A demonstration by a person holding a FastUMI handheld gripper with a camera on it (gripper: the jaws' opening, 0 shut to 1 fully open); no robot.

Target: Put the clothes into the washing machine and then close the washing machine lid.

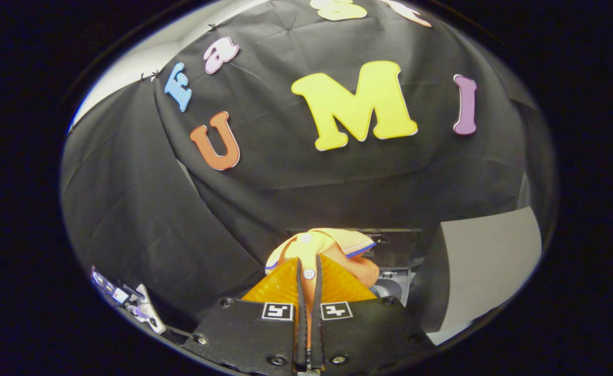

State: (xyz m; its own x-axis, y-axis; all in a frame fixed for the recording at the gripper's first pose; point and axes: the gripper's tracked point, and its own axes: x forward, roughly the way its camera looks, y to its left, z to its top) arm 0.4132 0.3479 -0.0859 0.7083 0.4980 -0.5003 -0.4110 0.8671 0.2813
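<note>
- The gripper (309,269) has its two fingers drawn nearly together, with a thin fold of cloth pinched between them; both fingers press on the garment.
- The garment (319,243) is a small yellow-and-orange shirt with a blue trim line along its collar edge and white buttons; one button sits right in the narrow gap between the fingers, another higher up on the yellow part.
- The shirt bunches up just ahead of the fingertips, lifted off any surface, with an orange sleeve or fold (364,270) hanging to the right of the fingers.
- Beyond the shirt and slightly to its right stands the washing machine (395,256), a dark box-like shape with a grey rounded part low down; whether its lid is up or down cannot be told, as the shirt covers much of it.
- To the right of the machine a pale grey panel (486,266) leans or stands against the black cloth wall (144,209).
- Low down, to the left of the gripper body, lies a small white and purple device (129,300); what it is cannot be made out.
</note>
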